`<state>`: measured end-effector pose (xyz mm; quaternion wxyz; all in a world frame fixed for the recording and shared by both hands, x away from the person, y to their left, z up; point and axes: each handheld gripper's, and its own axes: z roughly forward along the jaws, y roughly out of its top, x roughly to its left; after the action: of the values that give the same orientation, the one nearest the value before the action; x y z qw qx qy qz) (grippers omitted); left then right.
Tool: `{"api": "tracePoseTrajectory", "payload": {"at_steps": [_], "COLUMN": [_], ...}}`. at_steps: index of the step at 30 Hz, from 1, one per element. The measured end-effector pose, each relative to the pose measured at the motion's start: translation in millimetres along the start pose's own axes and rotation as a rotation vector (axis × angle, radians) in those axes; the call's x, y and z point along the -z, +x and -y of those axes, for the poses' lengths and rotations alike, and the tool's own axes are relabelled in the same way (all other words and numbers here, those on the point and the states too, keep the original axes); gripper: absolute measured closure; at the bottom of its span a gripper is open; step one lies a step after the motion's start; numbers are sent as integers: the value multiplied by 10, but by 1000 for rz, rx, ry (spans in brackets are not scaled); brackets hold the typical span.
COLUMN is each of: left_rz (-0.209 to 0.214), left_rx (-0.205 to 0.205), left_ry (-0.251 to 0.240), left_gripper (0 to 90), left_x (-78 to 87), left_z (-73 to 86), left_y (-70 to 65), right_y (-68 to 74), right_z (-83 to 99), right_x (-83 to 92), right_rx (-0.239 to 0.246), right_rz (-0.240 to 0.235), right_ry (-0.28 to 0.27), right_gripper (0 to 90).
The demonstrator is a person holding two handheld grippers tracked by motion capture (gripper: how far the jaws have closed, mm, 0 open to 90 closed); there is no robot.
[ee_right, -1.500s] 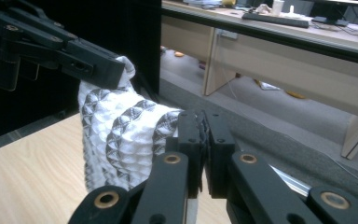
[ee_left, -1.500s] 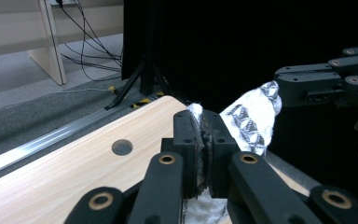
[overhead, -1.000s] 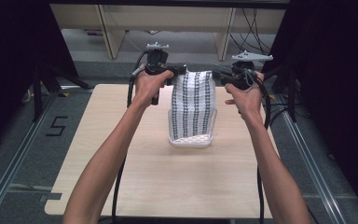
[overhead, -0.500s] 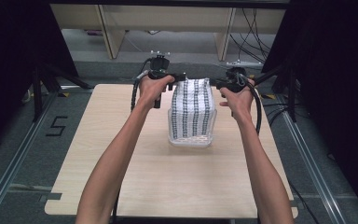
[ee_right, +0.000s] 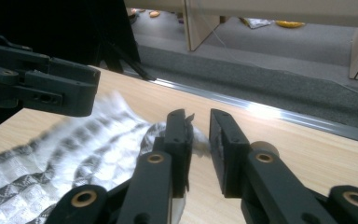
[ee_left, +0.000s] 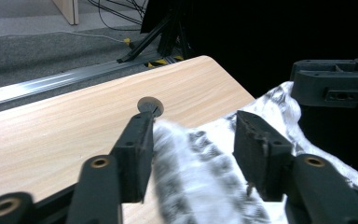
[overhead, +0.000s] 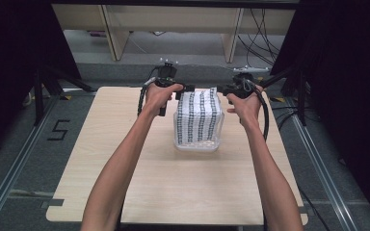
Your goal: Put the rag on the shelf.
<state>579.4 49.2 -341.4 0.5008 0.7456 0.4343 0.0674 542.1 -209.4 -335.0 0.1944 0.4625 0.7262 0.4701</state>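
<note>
One checked cloth (overhead: 200, 113) over one clear tub (overhead: 197, 143); two tongs, left (ee_left: 193, 149) & right (ee_right: 199, 147), just spreading, cloth between.

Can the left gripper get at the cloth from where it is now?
Probably yes: the left gripper has just been opening, and the cloth already lies between its jaws, nothing blocking.

A light wooden table (overhead: 101, 159) stands on grey floor (overhead: 9, 159) marked "5" (overhead: 58, 130), cables (overhead: 262, 24) behind.
</note>
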Motion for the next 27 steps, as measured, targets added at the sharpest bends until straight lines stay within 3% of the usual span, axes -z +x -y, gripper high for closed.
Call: {"api": "tracePoseTrajectory", "payload": {"at_steps": [8,19,22,27], "left_rz": [-11,-19,-13,-21], "left_rx": [-33,-47,-35,-42], "left_ry": [20,37,31,61], "left_gripper": [448,429,412,387], "left_x": [47,202,246,358], "left_z": [-11,11,31,69], "left_y": [-80,-97,-108,-110], "right_y": [18,-5,0,2], "right_z": [-22,-30,-33,-25], "right_x": [50,151,191,260], "right_rx": [5,11,3,24], "right_rz": [-6,-12,-11,-21], "right_ry": [-11,-18,-13,-10], "right_gripper": [745,674,646,603]}}
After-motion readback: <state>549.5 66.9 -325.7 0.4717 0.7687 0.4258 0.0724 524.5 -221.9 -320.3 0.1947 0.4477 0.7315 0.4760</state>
